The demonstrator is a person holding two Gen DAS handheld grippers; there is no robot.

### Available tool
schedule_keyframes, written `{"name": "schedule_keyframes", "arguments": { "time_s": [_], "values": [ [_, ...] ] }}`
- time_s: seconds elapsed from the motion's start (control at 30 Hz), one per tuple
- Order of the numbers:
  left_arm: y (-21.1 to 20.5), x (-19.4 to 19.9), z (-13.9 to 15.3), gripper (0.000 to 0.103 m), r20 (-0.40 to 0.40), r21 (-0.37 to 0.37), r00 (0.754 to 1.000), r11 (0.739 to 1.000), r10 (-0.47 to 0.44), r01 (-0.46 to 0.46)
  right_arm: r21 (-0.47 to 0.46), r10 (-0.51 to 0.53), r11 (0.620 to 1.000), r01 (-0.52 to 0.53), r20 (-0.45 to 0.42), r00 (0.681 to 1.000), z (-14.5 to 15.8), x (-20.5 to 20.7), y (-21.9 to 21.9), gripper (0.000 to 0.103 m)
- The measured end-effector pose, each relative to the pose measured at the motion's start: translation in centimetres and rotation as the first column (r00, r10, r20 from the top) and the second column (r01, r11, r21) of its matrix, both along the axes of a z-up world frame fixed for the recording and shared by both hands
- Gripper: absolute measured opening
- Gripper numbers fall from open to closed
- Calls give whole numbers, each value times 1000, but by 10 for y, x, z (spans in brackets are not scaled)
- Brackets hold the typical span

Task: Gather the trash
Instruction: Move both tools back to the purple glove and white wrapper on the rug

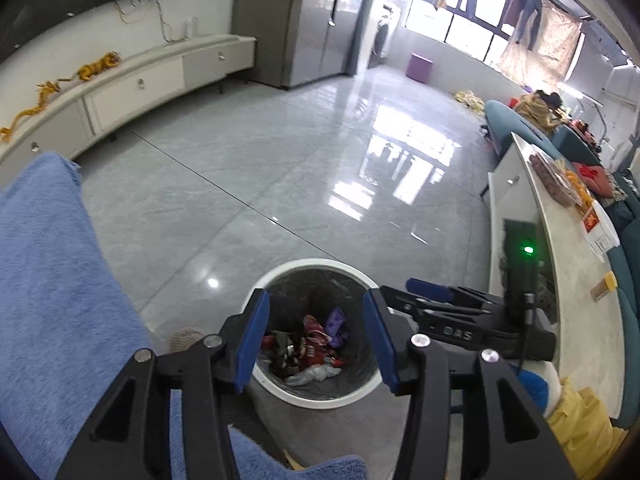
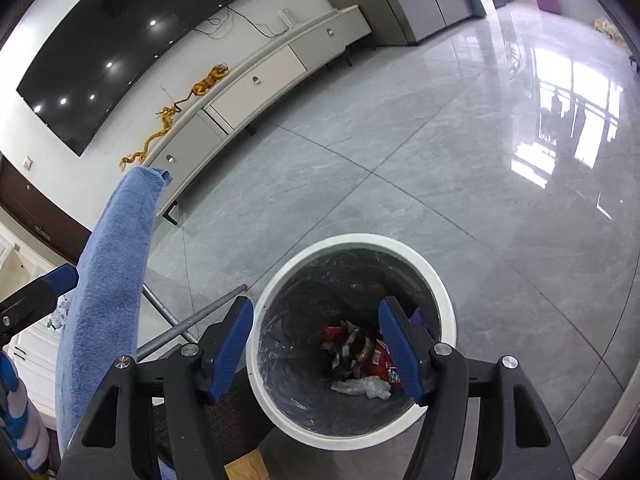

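left tongs spread wide, empty, right tongs likewise, above trash bin

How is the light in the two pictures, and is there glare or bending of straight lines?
Left wrist view: the windows are overexposed and cast bright glare on the floor; the cabinet bends strongly. Right wrist view: similar glare on the tiles; the trash bin interior is dark, but the wrappers stay sharp.

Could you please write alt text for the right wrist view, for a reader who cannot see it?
The right gripper, jaws open and empty, hangs above a white trash bin with a dark liner, holding crumpled wrappers and a clear plastic scrap. A blue towel hangs at left, over grey floor tiles.
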State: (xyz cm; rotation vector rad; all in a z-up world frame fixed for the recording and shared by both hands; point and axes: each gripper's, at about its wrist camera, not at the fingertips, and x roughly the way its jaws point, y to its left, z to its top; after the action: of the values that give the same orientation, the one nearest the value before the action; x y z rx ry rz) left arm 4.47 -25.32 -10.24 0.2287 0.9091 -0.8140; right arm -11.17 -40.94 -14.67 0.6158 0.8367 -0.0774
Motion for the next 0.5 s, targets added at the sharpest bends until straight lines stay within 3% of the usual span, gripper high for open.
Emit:
{"name": "schedule_keyframes", "arguments": {
  "time_s": [0.13, 0.23, 0.5],
  "values": [
    [7, -13, 17, 49, 74, -4, 997, 999, 37, -37, -37, 10, 999, -9, 29, 1000, 20, 0, 9, 64],
    [17, -21, 30, 59, 131, -10, 989, 998, 67, -67, -61, 10, 998, -6, 54, 999, 35, -6, 16, 66],
    [47, -41, 60, 61, 222, -40, 967, 992, 127, -121, -115, 12, 993, 1, 113, 994, 73, -21, 29, 67]
  ]
}}
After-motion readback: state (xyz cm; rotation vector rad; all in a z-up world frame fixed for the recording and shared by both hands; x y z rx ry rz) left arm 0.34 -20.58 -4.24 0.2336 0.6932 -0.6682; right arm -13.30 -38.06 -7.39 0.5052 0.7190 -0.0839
